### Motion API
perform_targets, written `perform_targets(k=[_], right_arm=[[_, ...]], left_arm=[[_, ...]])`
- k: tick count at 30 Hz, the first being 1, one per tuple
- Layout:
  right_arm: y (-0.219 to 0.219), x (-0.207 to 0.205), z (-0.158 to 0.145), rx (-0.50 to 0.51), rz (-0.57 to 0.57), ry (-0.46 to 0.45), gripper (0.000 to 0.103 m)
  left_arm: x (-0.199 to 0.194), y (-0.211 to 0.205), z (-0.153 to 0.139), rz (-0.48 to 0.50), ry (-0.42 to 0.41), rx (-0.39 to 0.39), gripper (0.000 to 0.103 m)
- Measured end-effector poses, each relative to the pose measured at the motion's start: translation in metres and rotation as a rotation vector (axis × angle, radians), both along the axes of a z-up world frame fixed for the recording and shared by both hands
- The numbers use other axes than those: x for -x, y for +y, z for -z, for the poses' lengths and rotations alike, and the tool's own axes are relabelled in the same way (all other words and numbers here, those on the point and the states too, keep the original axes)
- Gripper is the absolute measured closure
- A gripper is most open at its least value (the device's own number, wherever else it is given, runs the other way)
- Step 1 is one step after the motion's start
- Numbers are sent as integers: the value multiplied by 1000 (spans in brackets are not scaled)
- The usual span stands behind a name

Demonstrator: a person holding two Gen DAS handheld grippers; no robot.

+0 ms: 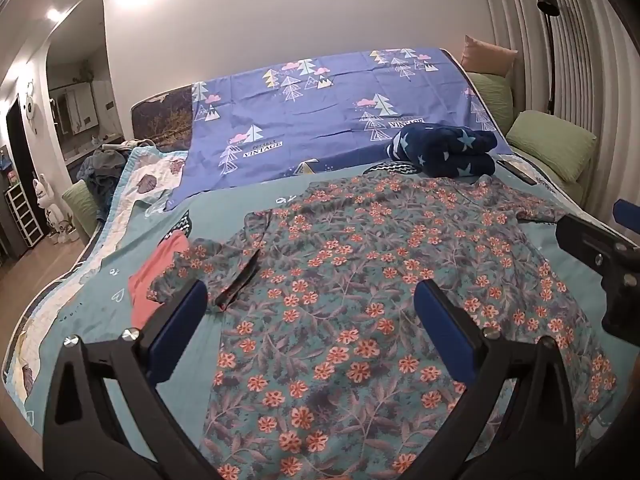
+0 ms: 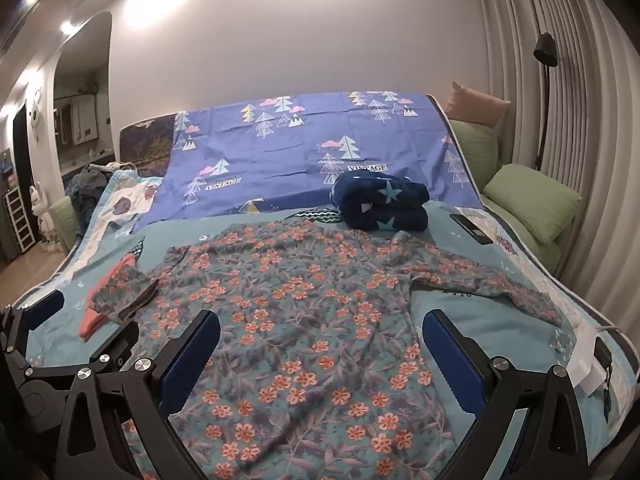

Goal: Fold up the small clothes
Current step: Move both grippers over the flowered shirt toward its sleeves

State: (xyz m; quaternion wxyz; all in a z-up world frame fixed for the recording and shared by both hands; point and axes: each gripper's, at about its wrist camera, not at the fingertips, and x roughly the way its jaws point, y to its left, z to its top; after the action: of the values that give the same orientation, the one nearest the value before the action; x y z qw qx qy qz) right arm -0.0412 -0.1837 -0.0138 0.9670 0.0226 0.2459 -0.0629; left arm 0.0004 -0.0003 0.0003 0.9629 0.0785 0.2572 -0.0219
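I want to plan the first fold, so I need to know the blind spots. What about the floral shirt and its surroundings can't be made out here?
- Floral shirt hem: cut off by the bottom edge in both wrist views.
- Its right cuff: runs out behind the right gripper in the left wrist view.
- Pink garment: mostly under the shirt's left sleeve, type unclear.
- Dark flat object beside the star blanket: too small to identify.

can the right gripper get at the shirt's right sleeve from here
Probably yes: the right gripper hangs open over the shirt, and the sleeve lies flat on the bed with nothing on it.
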Motion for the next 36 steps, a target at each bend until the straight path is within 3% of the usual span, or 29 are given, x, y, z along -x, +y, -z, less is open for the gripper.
perform_targets(k=[19,26,36], right_arm=[[4,-5,1,3,-17,6,0],[7,-9,0,3,-24,15,1],[12,-14,0,5,-35,29,11]], left_arm=[[-5,7,7,7,27,17,0],[-8,11,10,4,96,26,0],[-14,18,12,-14,92,34,0]])
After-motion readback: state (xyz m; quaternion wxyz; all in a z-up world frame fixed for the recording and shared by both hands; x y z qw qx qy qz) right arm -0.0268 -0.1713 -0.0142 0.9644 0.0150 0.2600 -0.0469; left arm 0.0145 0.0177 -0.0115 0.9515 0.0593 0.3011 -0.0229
